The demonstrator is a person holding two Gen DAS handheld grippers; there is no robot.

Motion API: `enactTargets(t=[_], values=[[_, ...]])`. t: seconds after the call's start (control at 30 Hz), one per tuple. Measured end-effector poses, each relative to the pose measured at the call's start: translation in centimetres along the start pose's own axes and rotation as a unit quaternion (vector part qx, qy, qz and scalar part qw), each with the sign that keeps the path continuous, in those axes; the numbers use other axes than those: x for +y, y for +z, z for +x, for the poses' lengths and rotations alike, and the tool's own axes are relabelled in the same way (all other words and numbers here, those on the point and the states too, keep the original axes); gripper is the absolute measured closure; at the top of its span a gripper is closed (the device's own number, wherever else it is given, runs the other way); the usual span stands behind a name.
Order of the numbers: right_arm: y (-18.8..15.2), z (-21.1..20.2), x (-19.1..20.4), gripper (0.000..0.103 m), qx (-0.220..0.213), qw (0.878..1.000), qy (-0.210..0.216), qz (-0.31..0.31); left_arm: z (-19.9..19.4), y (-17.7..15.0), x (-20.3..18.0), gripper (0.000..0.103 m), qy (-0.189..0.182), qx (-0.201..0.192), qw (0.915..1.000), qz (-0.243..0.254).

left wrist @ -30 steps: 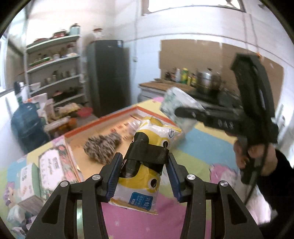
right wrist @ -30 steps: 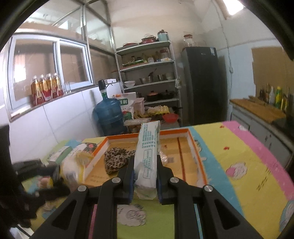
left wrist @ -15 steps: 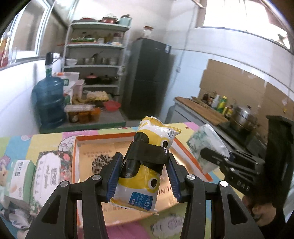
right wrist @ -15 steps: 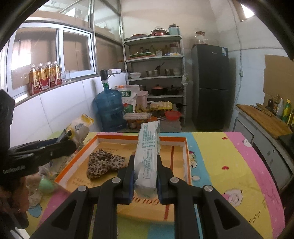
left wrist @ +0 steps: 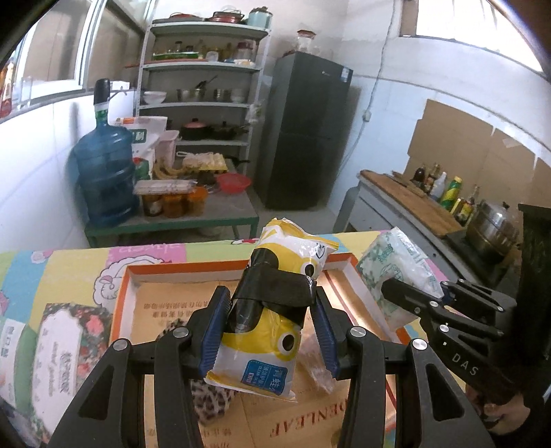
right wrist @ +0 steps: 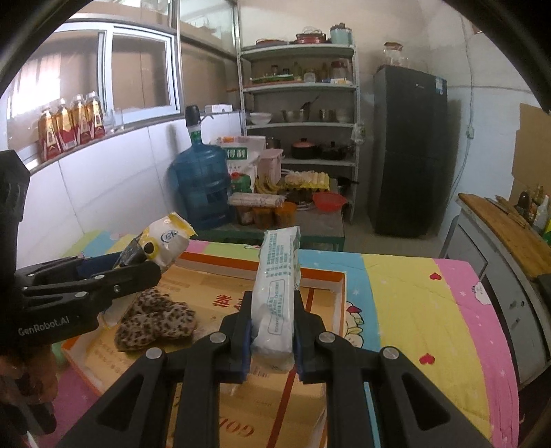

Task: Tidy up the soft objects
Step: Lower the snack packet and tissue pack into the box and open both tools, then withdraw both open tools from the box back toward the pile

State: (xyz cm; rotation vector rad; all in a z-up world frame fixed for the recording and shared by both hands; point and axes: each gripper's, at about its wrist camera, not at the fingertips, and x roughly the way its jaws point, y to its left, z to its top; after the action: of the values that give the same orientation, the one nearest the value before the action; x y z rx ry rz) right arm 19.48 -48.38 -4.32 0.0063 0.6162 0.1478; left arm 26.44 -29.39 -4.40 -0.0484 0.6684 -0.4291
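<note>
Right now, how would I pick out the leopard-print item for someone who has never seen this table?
Start at the shallow orange-rimmed cardboard tray on the colourful tablecloth. Inside it, toward its left in the right wrist view, lies a floppy leopard-print cloth item, flat on the tray floor. It is the only spotted brown fabric piece; the neighbouring soft items are plastic-wrapped tissue packs.

Daylight enters through the high, overexposed window (left wrist: 475,20) at upper right in the left wrist view, washing the pale tiled walls (right wrist: 113,165). Both views are bright and mostly sharp. Fisheye distortion bends the white metal shelf unit (right wrist: 299,113), and black vignetting fills the corners.
</note>
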Motion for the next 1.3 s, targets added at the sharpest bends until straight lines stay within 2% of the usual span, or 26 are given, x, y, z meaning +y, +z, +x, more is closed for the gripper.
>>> enactTargets(t=[0.17, 0.47, 0.87, 0.97, 1.0, 1.03, 1.13, 1.3], values=[[0.6, 2.4, -0.8, 0.084, 0.018, 1.000, 0.010, 0.003, 2.2, 0.3, 0.2, 0.054, 0.007, 0.014, 0.9999, -0.006], [-0.1, 5.8, -1.9, 0.084, 0.070, 0.997, 0.025, 0.023, 7.0, 0.1, 0.4, 0.054, -0.005, 0.077, 0.9969, -0.017], [-0.3, 7.2, -1.5, 0.081, 0.118, 0.993, 0.019, 0.014, 9.2, -0.6, 0.2, 0.055, -0.014, 0.108, 0.9940, -0.012], [-0.5, 7.5, -1.5, 0.067, 0.126, 0.992, 0.016, 0.013, 9.4, -0.5, 0.5, 0.052, -0.022, 0.113, 0.9932, -0.021], [-0.5, 7.4, -1.4, 0.057, 0.127, 0.992, 0.017, 0.013, 9.3, -0.5, 0.6, 0.051, -0.024, 0.113, 0.9929, -0.026], [-0.5, 7.3, -1.4, 0.052, 0.126, 0.992, 0.015, 0.012, 9.3, -0.4, 0.9, 0.050, -0.025, 0.113, 0.9928, -0.029], [-0.5, 6.9, -1.5, 0.046, 0.122, 0.992, 0.018, 0.012, 8.6, -0.3, 1.4, 0.043, -0.022, 0.103, 0.9936, -0.039], [-0.5, 5.9, -1.5, 0.046, 0.107, 0.994, 0.006, 0.010, 6.5, 0.0, 1.6, 0.038, -0.023, 0.073, 0.9963, -0.038]])
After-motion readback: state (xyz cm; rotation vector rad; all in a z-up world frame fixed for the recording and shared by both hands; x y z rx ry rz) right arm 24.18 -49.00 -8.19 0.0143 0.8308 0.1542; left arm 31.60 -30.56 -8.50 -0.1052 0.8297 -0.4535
